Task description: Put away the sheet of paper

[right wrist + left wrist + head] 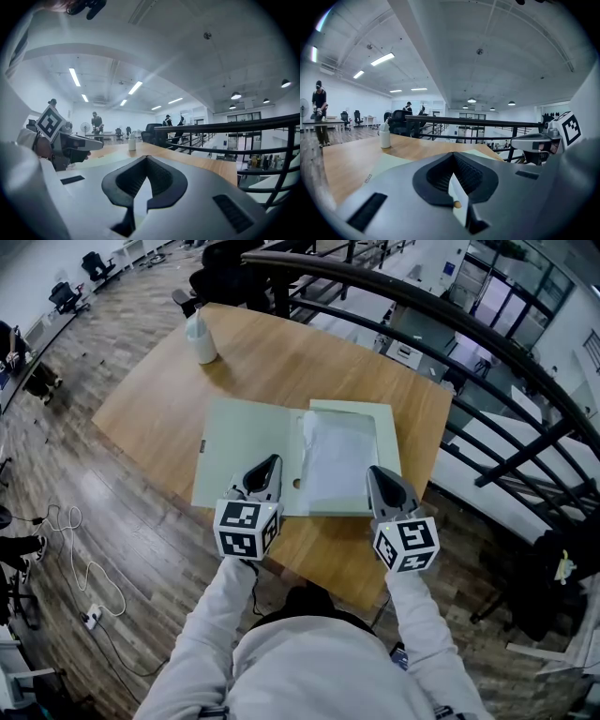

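Tabletop: wooden tabletop (281, 362) is sitting beside a dark railing (450, 320) in an open office.
Claws: two; left gripper (273, 463) and right gripper (374, 472) are pointing across the folder's near edge, each claw clenched, tips together.
Folder: one pale green folder (234, 437) is lying open.
Sheet of paper: one sheet of paper (337, 460) is lying on the folder's right half.
Bottle: one white bottle (201, 338) is standing near the far corner.
Writing: the folder's edge tag is too small to read.
Views: the left gripper view is showing a person (319, 117) standing far off; only the head view is showing the sheet.
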### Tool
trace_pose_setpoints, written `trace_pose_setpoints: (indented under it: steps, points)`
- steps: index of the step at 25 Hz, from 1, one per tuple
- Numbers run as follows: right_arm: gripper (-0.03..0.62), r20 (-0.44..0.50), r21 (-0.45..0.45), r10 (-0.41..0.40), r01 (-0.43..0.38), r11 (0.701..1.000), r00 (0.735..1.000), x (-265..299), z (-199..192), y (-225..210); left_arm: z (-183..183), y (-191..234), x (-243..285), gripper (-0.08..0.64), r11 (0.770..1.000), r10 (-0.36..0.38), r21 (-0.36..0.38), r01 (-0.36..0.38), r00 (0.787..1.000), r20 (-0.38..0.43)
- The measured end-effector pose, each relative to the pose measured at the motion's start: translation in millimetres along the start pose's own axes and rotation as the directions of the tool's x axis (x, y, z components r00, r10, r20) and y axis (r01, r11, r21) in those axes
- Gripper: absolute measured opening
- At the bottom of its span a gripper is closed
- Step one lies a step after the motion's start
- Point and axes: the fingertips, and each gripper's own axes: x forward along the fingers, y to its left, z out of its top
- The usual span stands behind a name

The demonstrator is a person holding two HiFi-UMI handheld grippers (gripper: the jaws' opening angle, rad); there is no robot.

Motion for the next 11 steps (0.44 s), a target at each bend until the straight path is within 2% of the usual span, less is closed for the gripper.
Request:
trace_pose_setpoints:
  steps: [11]
  points:
    - [0.026, 0.013, 0.002, -0.016, 0.016, 1.000, 1.000, -3.5, 0.1, 1.3, -0.2, -1.9, -2.3, 0.017, 1.000, -0.004, 0.003, 0.004, 1.000, 0.004]
